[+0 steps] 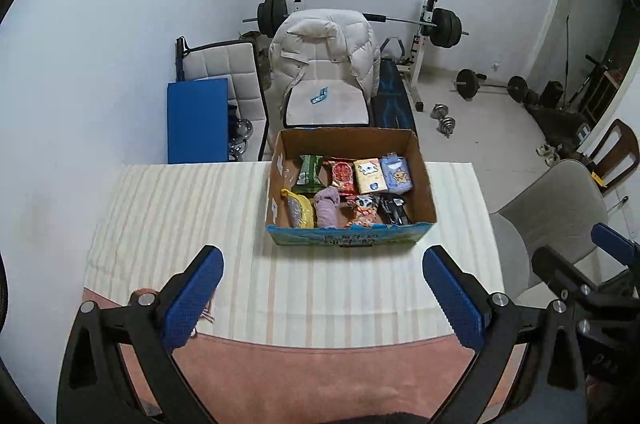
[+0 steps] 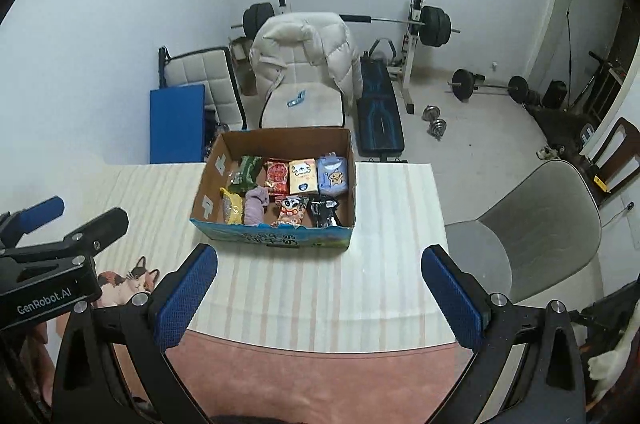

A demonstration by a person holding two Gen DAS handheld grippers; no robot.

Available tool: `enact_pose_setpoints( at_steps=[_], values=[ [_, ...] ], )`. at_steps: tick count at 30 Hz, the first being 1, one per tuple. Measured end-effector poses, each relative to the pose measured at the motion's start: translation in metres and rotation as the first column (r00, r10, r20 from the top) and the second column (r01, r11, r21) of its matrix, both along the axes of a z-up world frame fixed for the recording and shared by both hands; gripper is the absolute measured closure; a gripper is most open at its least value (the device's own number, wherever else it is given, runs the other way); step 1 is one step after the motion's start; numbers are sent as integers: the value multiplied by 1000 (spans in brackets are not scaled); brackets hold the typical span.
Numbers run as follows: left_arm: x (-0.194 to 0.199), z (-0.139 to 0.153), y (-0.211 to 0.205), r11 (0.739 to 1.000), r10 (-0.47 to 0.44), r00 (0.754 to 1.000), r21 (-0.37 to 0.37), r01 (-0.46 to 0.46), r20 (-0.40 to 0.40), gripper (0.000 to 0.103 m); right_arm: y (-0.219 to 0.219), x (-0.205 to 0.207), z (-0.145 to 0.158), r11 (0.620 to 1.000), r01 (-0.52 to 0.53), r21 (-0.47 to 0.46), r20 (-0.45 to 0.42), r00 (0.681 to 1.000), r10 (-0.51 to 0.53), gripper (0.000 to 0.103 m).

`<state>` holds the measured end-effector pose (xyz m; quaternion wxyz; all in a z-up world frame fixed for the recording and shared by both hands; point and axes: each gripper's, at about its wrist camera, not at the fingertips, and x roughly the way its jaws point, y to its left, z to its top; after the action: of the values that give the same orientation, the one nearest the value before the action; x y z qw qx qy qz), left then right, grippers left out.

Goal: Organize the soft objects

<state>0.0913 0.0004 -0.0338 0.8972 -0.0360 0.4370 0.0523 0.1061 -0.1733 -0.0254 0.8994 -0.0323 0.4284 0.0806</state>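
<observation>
A cardboard box with a blue printed front stands at the far middle of the striped table. In it lie several soft packs in two rows: a green pack, a red pack, a tissue pack, a light blue pack, a yellow pouch, a mauve cloth. The box also shows in the right wrist view. My left gripper is open and empty, above the table's near part. My right gripper is open and empty, beside it to the right.
The table has a striped cloth over a pink cover. A cat picture lies at its near left. A grey chair stands to the right. A chair with a white jacket and weights stand behind.
</observation>
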Motion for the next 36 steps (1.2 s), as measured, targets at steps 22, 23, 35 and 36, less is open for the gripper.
enact_pose_setpoints(
  at_steps=[22,23,35,36],
  values=[
    [-30,14,2,1000,19,998,11,-20,66,1,-11,-33,17,1000,22,23,6,1000,-22,0],
    [-29,15,2,1000,19,997,8,-20,71,1,-10,-32,20,1000,24,17,19,1000,-24,0],
    [-23,18,8,999,36,994,9,-37,101,1,0,-22,47,999,41,-6,118,992,-40,0],
    [-24,18,9,999,37,994,8,-38,103,1,1,-22,48,999,40,-5,120,992,-39,0]
  ],
)
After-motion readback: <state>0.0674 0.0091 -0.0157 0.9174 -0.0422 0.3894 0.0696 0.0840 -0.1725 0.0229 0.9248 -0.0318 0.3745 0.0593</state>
